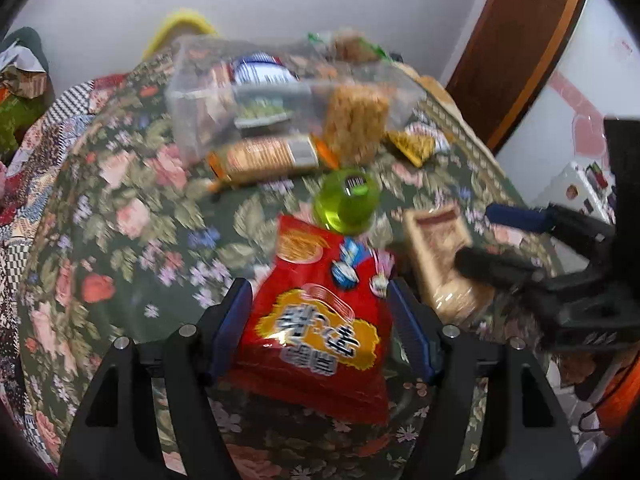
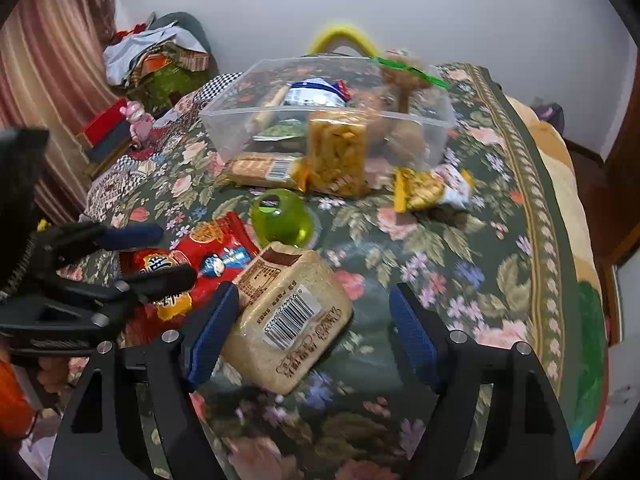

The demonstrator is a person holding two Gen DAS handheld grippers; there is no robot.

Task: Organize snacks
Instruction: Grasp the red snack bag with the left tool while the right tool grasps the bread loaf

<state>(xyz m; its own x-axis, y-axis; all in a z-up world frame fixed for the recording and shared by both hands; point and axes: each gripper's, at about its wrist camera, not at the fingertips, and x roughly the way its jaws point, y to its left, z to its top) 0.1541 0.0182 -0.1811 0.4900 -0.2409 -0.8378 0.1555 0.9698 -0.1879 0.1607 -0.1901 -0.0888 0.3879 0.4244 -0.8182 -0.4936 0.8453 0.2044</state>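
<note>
The left gripper (image 1: 320, 320) has its jaws spread on either side of the red snack bag (image 1: 320, 316); the blue pads flank the bag's edges, and blur leaves it unclear whether they touch, though nothing looks pinched. The right gripper (image 2: 314, 332) is likewise spread, its left pad right against the beige cracker pack (image 2: 286, 320) and its right pad standing well clear over bare cloth.

Taking the clear plastic bin (image 2: 320, 120) as the landmark: the red bag and the beige pack lie side by side on the floral cloth (image 2: 460, 260), on the near side of the bin and well apart from it. A green round container (image 2: 280, 220) sits between them and the bin. A long biscuit sleeve (image 2: 264, 168) and a clear bag of golden snack sticks (image 2: 336, 152) rest against the bin's near wall, and a small yellow packet (image 2: 432, 188) lies near its right corner. The bin already holds a few items.

This looks like the reach-to-grasp step for two snacks at once. Next, each pair of jaws should settle and close; the right needs to shift leftward to centre on its pack. Both grippers point steeply down toward the cloth, side by side.
</note>
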